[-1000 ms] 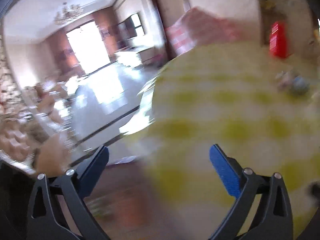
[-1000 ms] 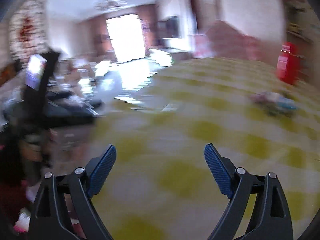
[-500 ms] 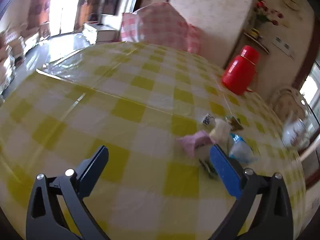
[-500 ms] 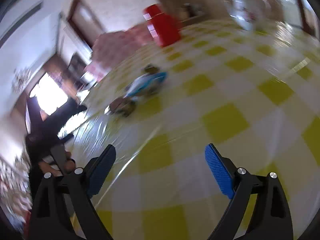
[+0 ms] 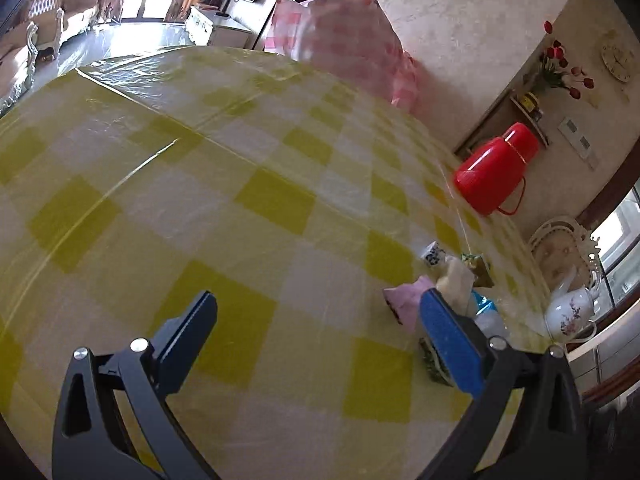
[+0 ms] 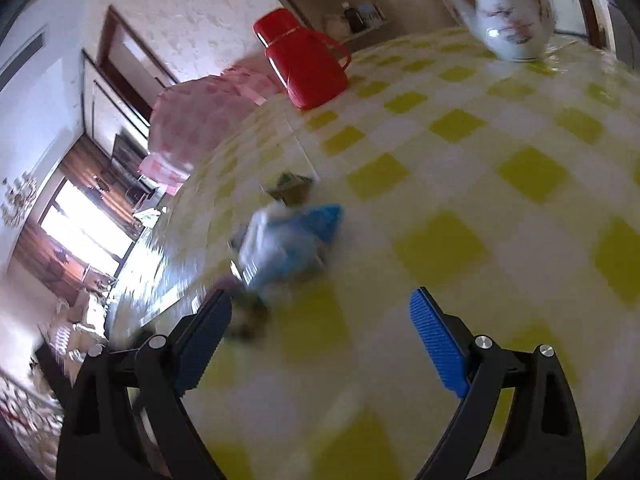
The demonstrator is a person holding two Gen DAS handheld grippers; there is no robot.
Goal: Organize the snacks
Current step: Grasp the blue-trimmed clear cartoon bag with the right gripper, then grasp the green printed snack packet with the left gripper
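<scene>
Reaching for the first snack is, as I judge it, the step in hand, because both tools are empty and the snacks lie together in a small heap on the table [image 5: 280, 200], which has a yellow and white checked cloth. The left gripper [image 5: 318, 322] has its jaws spread wide with only bare cloth between them; the heap sits at its right jaw and partly behind it. There I can make out a pink packet [image 5: 404, 298], a pale packet [image 5: 456, 280], a blue and clear packet [image 5: 486, 312], a small white cup with dark print [image 5: 433, 254] and a greenish packet [image 5: 476, 266]. The right gripper [image 6: 320, 328] is also spread wide and holds nothing; in its view the picture is blurred, and the blue and clear packet [image 6: 292, 236] lies just ahead of the jaws, nearer to the left one. To do this step well, I would choose one packet at the edge of the heap, bring it to the middle between the jaws, and close on its body, not on a loose corner. The packets look light and slippery, so a slow approach should help not to push them apart. The red flask [image 6: 306, 60] and the white teapot [image 6: 512, 12] stand well apart from the heap. I cannot see any box or tray for the snacks.
</scene>
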